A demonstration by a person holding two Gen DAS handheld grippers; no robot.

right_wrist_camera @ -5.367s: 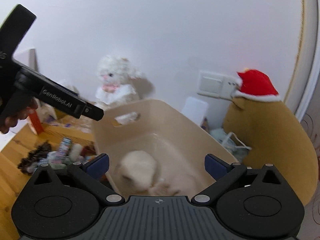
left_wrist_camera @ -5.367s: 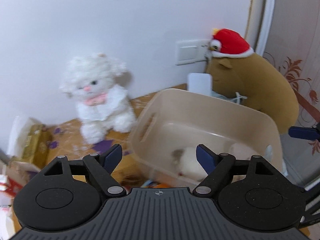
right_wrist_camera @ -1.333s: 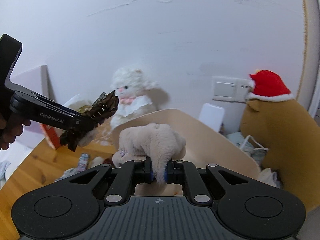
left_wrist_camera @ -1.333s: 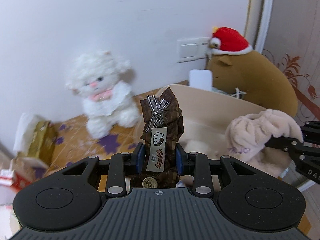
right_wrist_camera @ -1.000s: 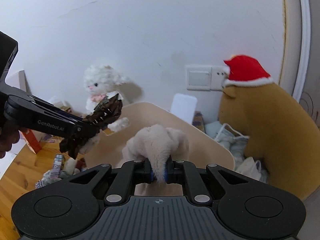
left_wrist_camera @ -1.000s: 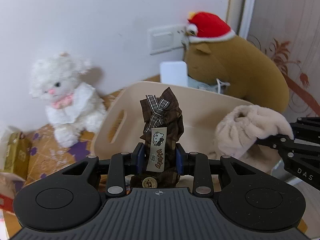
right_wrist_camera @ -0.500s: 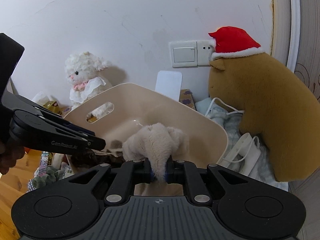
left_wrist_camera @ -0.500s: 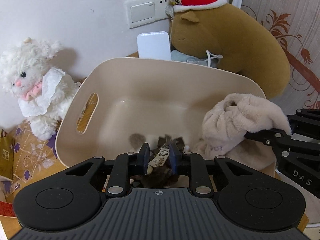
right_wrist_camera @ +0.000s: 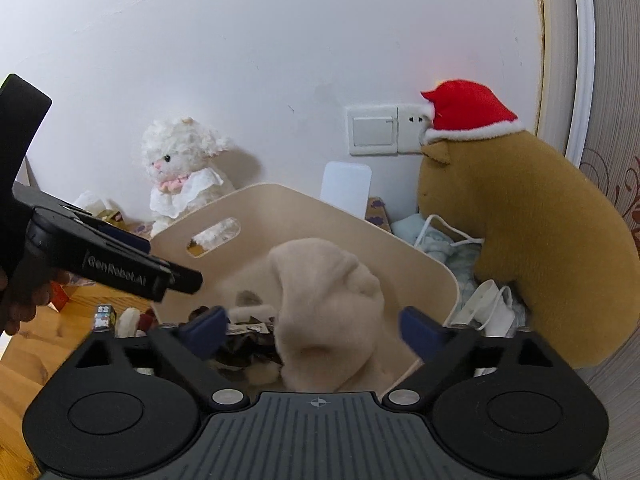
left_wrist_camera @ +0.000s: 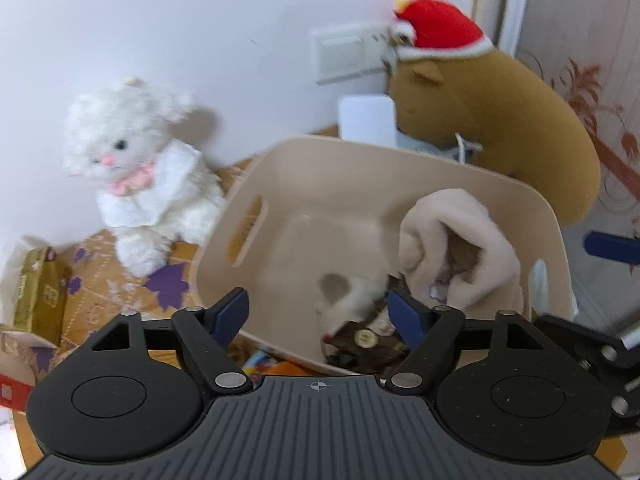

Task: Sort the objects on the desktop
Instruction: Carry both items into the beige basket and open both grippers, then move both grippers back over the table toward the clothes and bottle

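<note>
A beige plastic bin [left_wrist_camera: 404, 160] [right_wrist_camera: 304, 208] stands on the desk by the wall. In it lies a cream plush item [left_wrist_camera: 460, 248] [right_wrist_camera: 328, 304], loose and sagging, beside a brown plaid pouch with a button [left_wrist_camera: 366, 340] [right_wrist_camera: 244, 340]. My left gripper [left_wrist_camera: 320, 310] hangs over the bin's near edge, its jaws opening wide, nothing pressed between them. My right gripper [right_wrist_camera: 312, 326] is also opening; the cream plush sits between the spread fingers, untouched by the pads. The left gripper's body [right_wrist_camera: 116, 264] crosses the right wrist view at the left.
A white plush lamb [left_wrist_camera: 136, 180] [right_wrist_camera: 184, 168] sits against the wall left of the bin. A big brown plush with a red hat [left_wrist_camera: 492, 120] [right_wrist_camera: 520, 232] stands to the right, with cloth and cords [right_wrist_camera: 448, 248] beside it. A gold box [left_wrist_camera: 38, 292] and small clutter [right_wrist_camera: 120, 320] lie left.
Both grippers went from shut to wide open. The brown pouch dropped from the left gripper into the bin, and the cream plush left the right gripper's pads and settled in the bin.
</note>
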